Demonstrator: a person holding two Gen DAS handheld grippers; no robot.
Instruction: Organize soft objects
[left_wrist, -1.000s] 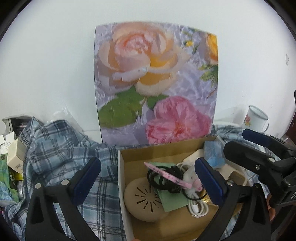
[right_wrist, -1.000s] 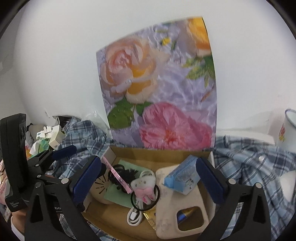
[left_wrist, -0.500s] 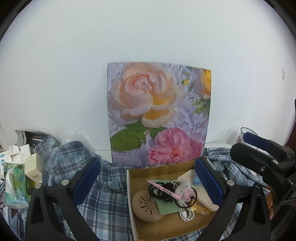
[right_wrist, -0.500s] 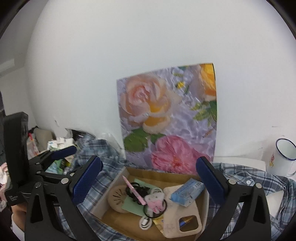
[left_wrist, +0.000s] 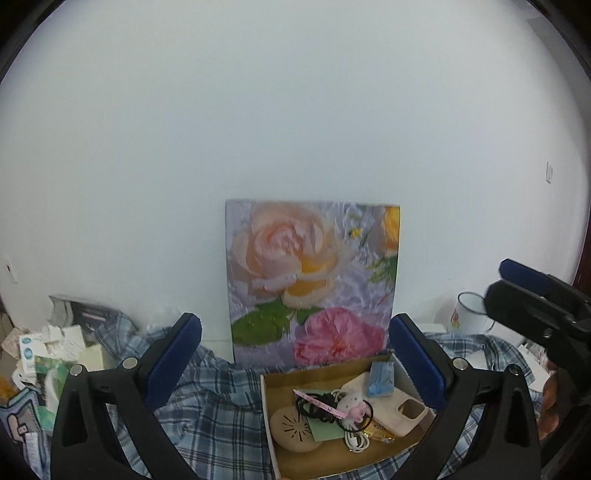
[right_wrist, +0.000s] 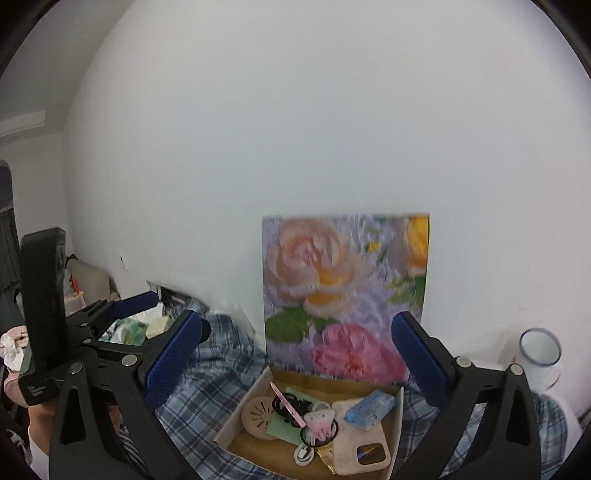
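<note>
both tongs now higher above the cardboard box, jaws apart

Pulled back and up from the cardboard box since a second ago: left gripper and right gripper, both empty and spread wide. Box and flower picture now smaller; more white wall showing.

Blue-and-white plaid shirt at seven o'clock; brown cardboard box; floral picture of peach and pink roses.
</note>
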